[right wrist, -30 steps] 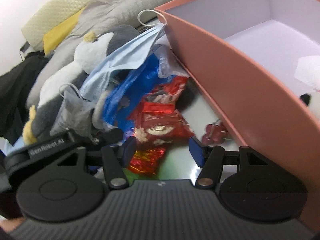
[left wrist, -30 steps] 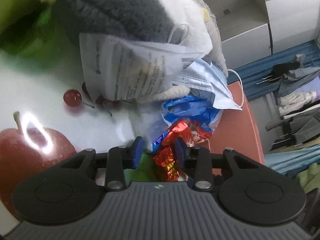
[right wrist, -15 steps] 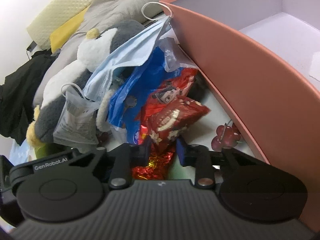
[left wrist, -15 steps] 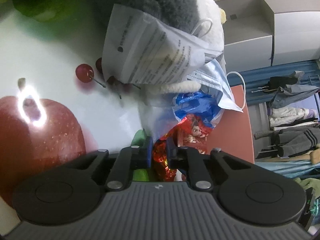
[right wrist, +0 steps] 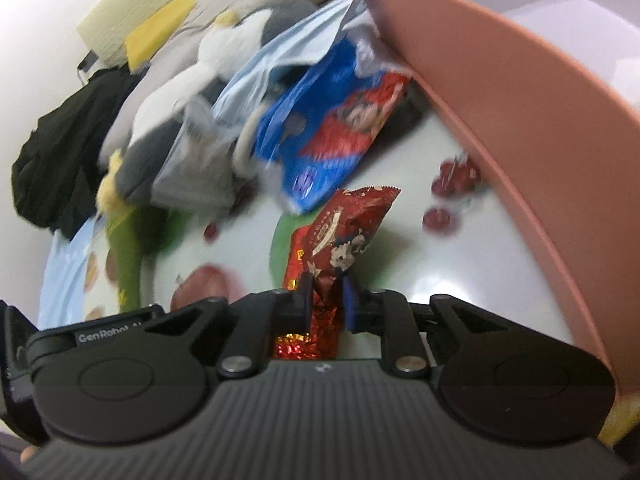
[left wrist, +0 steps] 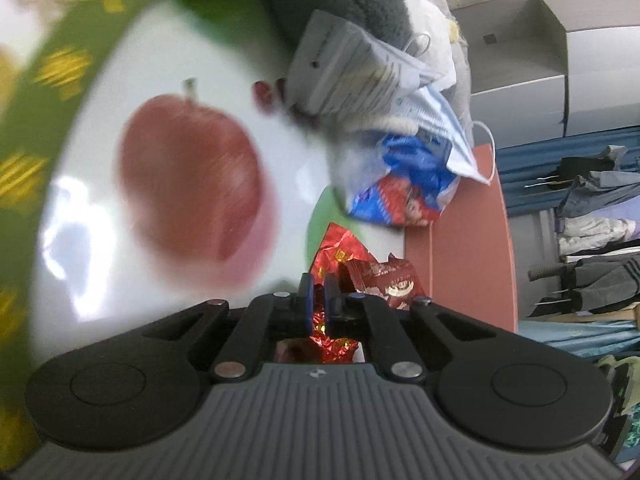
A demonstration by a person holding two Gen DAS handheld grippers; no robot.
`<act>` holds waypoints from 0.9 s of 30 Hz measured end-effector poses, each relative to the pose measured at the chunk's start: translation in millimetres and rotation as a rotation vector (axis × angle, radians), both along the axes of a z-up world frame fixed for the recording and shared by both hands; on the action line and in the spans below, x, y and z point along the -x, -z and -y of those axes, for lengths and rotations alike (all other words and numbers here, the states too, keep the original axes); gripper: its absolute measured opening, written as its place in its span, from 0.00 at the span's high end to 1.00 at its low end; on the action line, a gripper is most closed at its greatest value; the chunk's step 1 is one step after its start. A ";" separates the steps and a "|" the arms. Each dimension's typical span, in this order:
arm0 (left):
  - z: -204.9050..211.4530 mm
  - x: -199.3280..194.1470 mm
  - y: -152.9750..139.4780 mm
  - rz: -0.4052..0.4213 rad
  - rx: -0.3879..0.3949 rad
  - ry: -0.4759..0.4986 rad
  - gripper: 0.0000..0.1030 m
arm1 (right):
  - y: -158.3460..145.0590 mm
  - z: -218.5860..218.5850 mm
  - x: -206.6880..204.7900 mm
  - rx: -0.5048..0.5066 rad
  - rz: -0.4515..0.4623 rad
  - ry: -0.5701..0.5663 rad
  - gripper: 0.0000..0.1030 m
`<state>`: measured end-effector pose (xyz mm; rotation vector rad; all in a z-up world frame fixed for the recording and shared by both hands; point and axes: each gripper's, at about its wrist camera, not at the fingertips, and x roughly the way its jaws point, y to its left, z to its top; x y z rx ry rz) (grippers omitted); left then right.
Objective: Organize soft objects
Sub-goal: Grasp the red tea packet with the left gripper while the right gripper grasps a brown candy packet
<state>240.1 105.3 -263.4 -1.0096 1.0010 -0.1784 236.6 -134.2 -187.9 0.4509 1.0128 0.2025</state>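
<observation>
The left gripper (left wrist: 316, 294) clamps its jaws on a shiny red foil wrapper (left wrist: 340, 250). The right gripper's (right wrist: 326, 300) jaws are closing, pinching a red snack packet (right wrist: 348, 224) on the desk (right wrist: 420, 276), pink box (right wrist: 500, 112) at two o'clock.

The right gripper (right wrist: 325, 296) was closing, its blue pads pinching a red snack packet (right wrist: 347, 236) that stood up from between them. A blue snack bag (right wrist: 320, 140) lay just beyond the packet, leaning towards the pink box (right wrist: 532, 148). A blue face mask (right wrist: 288, 52) draped over a grey-and-white plush toy (right wrist: 172, 120) left of the bag, all on a fruit-printed tablecloth (right wrist: 432, 272).
</observation>
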 end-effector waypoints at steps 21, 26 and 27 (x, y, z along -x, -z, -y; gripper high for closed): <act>12.6 82.3 -45.5 0.025 -0.283 0.048 0.93 | -16.2 15.8 57.1 0.024 -0.049 -0.115 0.81; 32.1 87.2 -60.4 0.070 -0.402 0.119 0.71 | -18.1 33.5 56.6 0.004 -0.056 -0.084 0.72; 36.0 87.8 -62.3 0.081 -0.422 0.133 0.66 | -18.1 35.9 55.1 -0.002 -0.055 -0.077 0.63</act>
